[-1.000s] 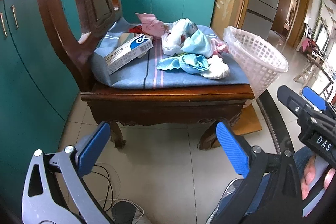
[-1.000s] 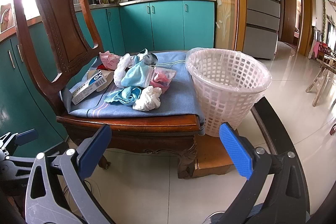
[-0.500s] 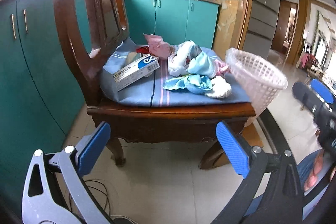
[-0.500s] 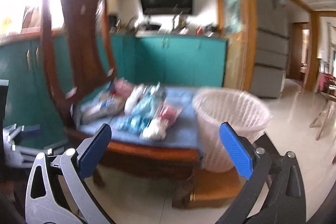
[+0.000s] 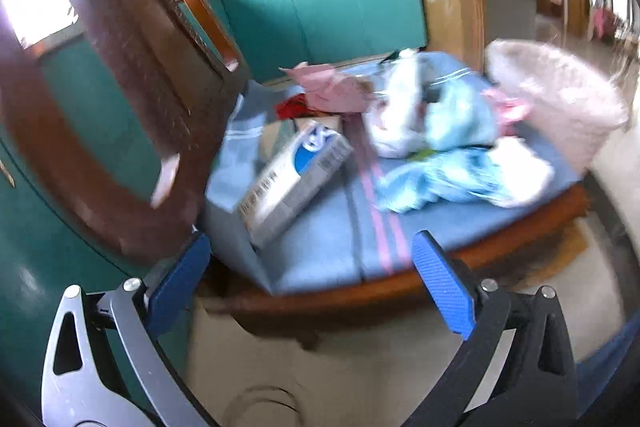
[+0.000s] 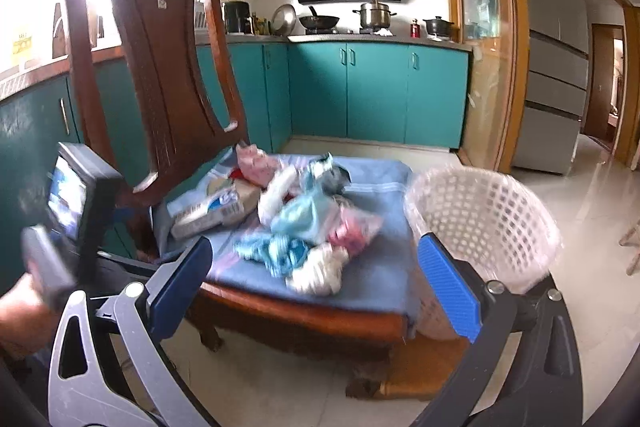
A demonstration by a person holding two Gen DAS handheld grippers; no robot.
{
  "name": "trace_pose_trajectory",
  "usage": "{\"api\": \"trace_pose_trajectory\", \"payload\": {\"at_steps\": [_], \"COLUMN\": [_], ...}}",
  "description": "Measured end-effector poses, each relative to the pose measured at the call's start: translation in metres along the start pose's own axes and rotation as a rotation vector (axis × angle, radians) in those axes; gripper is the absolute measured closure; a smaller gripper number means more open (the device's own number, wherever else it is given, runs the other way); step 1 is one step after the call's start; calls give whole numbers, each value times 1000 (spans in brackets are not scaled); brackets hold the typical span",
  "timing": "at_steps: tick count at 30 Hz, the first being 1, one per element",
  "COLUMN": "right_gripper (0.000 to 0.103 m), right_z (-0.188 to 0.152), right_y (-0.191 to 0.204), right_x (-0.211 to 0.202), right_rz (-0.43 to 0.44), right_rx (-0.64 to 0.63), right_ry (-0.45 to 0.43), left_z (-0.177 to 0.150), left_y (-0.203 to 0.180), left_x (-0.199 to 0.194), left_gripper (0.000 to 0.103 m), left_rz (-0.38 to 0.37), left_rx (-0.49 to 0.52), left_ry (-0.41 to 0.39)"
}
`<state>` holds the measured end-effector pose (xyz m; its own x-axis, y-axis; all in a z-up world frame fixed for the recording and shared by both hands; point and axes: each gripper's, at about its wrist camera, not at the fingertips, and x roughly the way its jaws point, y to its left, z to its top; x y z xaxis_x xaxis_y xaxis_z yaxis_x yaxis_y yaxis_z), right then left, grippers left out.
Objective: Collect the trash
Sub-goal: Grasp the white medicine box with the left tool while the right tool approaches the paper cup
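Both claws gape wide and empty: left gripper (image 5: 310, 281) faces the white-and-blue carton (image 5: 294, 177), right gripper (image 6: 314, 283) the crumpled white wad (image 6: 318, 269). Trash litters the chair cushion (image 6: 372, 187); white basket (image 6: 486, 223) stands beside. Pinch one piece squarely, then lift.

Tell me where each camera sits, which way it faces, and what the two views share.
Left wrist: on the left gripper, jaws open, facing the chair seat closely; box ahead.
Right wrist: on the right gripper, jaws open, facing the seat from farther right; the left hand shows.
Shared: box, crumpled trash, white basket.
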<state>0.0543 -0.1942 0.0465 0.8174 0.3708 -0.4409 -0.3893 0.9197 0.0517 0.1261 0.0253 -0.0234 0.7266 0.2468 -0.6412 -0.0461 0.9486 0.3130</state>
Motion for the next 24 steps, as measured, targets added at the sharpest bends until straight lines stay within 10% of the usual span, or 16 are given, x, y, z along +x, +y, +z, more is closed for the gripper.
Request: {"api": "trace_pose_trajectory", "payload": {"at_steps": [11, 13, 18, 24], "right_gripper": [3, 3, 3, 3], "right_z": [-18, -20, -24, -20], "right_y": [-17, -15, -13, -9], "right_x": [45, 46, 56, 78], "right_rz": [68, 80, 142, 274], "right_rx": [127, 123, 140, 269], "right_ry": [101, 105, 142, 206], "left_z": [20, 24, 27, 45], "left_y": [10, 21, 45, 75], "left_x": [117, 123, 112, 28], "left_gripper": [24, 46, 84, 85], "left_rz": [82, 48, -51, -198], "left_rx": [83, 30, -82, -240], "left_ry": [138, 145, 133, -92]}}
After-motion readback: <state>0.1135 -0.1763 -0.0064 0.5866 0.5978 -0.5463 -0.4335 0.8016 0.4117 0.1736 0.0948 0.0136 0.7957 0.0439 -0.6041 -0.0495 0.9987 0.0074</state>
